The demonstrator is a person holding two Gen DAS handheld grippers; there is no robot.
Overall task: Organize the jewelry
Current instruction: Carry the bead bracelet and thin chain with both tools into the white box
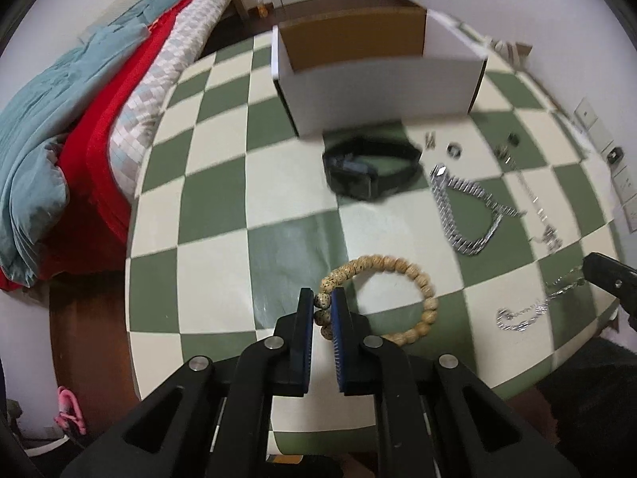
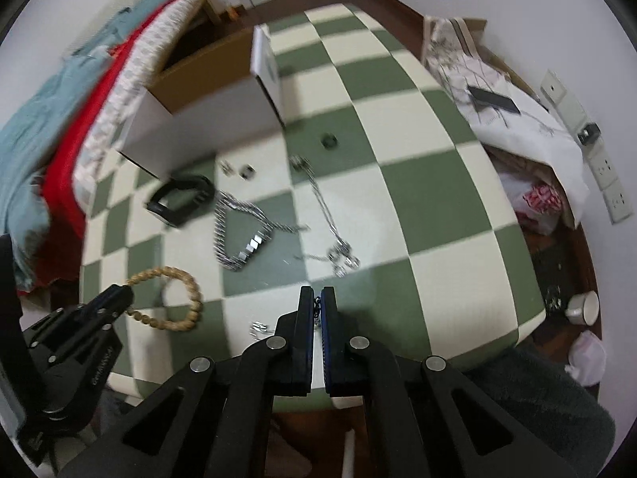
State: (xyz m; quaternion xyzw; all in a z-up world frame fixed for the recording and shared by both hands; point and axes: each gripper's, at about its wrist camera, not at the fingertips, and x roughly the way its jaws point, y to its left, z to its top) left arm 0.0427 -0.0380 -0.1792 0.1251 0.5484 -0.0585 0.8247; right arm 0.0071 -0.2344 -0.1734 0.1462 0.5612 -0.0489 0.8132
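Observation:
A tan beaded bracelet [image 1: 384, 261] lies on the green-and-cream checked table [image 1: 223, 207], and my left gripper [image 1: 321, 303] is shut on its beads at the left side. In the right wrist view the bracelet [image 2: 181, 277] hangs from that left gripper [image 2: 117, 298]. My right gripper [image 2: 317, 299] is shut on a thin silver chain [image 2: 260, 326], which trails to the left of the fingers. From the left wrist view the same chain [image 1: 525, 312] runs to the right gripper's finger [image 1: 609, 279]. An open white box [image 1: 378, 91] stands at the back.
A black watch band [image 1: 370, 169], a heavy silver link bracelet [image 1: 466, 215], a thin necklace [image 2: 326, 215] and small rings [image 2: 329, 141] lie mid-table. A bed with red and teal bedding [image 1: 59, 119] borders the left edge. A bag [image 2: 517, 119] and a cup [image 2: 583, 308] sit at the right.

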